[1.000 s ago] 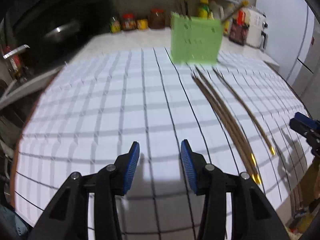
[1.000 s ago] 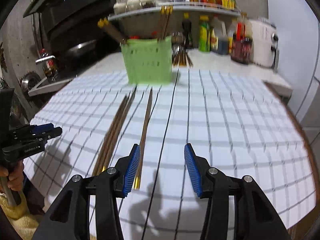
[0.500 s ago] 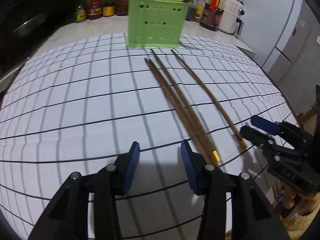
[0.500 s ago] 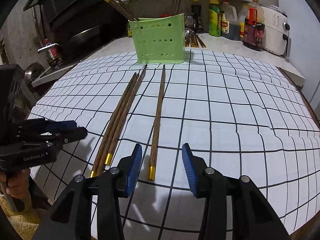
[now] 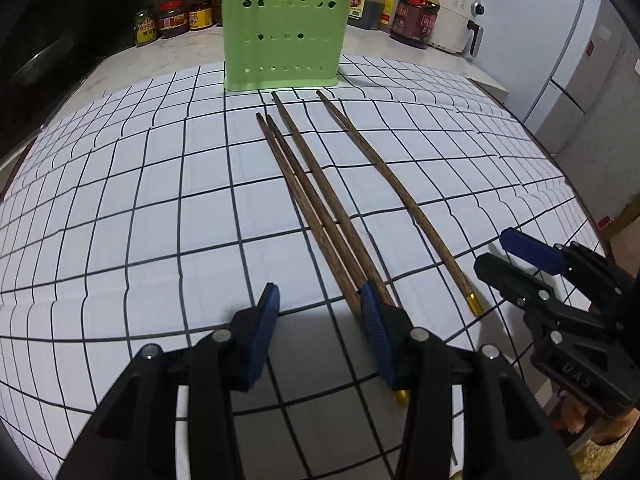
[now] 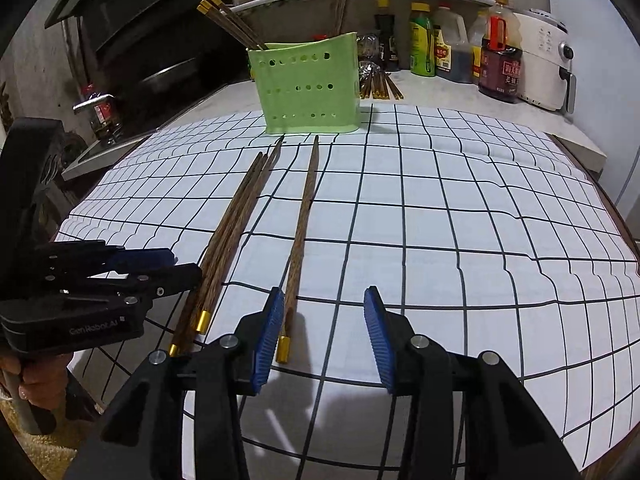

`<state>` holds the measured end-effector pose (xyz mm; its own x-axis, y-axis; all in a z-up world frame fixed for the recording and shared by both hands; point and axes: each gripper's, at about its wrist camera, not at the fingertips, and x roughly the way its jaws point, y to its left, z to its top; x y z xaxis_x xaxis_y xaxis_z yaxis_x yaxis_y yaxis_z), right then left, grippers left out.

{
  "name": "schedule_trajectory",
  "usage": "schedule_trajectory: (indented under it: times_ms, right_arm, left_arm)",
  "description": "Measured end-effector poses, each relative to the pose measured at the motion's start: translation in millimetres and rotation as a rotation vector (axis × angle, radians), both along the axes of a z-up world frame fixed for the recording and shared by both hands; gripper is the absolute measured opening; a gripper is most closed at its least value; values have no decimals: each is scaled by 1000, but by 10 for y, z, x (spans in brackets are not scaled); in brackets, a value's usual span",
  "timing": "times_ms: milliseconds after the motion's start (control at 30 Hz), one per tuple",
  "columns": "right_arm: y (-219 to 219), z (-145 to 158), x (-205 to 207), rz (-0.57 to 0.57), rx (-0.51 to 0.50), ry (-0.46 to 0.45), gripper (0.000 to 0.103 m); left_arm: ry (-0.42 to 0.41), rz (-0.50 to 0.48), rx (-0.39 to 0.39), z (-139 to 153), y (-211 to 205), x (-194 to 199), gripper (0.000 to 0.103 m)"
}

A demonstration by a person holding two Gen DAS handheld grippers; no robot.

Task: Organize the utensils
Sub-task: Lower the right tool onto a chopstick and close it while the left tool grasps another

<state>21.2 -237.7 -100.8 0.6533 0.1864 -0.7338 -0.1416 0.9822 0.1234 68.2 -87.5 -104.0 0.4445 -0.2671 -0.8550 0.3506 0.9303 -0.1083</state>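
Several brown chopsticks with gold ends lie on the checked mat: a tight bunch [image 5: 316, 208] [image 6: 236, 220] and a single one [image 5: 396, 192] [image 6: 302, 220] to its right. A green perforated utensil holder [image 5: 284, 36] [image 6: 308, 88] stands at the mat's far edge with chopsticks in it. My left gripper [image 5: 320, 332] is open and empty, its right finger over the bunch's gold ends; it also shows in the right wrist view [image 6: 168, 268]. My right gripper [image 6: 324, 332] is open and empty, its left finger beside the single chopstick's gold end; it also shows in the left wrist view [image 5: 516, 260].
Sauce bottles [image 6: 496, 68], jars [image 5: 172, 20] and a white appliance [image 6: 544, 60] line the counter behind the holder. More chopsticks [image 6: 380, 88] lie on the counter. A dark stove and hood [image 6: 132, 52] sit at the left. The mat's front edge [image 6: 440, 452] is near.
Both grippers have moved forward and lower toward the gold ends of the chopsticks. The left view has swung right to face the holder. Both stay open.
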Motion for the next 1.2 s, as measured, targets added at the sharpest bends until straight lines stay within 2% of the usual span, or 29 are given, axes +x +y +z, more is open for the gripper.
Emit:
schedule_trajectory:
  times_ms: [100, 233, 367, 500, 633, 733, 767, 867, 967, 1200]
  right_arm:
    - [6, 3, 7, 2, -1, 0, 43]
    - [22, 4, 16, 15, -7, 0, 43]
    - [84, -10, 24, 39, -9, 0, 43]
    - [186, -62, 51, 64, -42, 2, 42]
    - [260, -133, 83, 68, -83, 7, 21]
    - [292, -135, 44, 82, -115, -9, 16]
    - [279, -134, 39, 80, -118, -9, 8]
    - [204, -126, 23, 47, -142, -7, 7]
    - [103, -127, 17, 31, -112, 8, 7]
    - [43, -139, -70, 27, -85, -2, 8]
  left_arm:
    - [-15, -15, 50, 6, -48, -12, 42]
    - [-32, -44, 169, -22, -88, -26, 43]
    - [-34, -17, 200, -18, 39, 25, 42]
    - [-35, 26, 191, -15, 292, 74, 42]
    - [-42, 38, 150, -3, 509, 41, 42]
    - [-60, 21, 113, -13, 623, -19, 42]
    - [-69, 10, 104, -14, 648, -46, 42]
    - [-87, -39, 65, -14, 679, -153, 42]
    - [-108, -96, 48, -20, 690, -299, 42]
    - [-145, -57, 86, -43, 640, -422, 42]
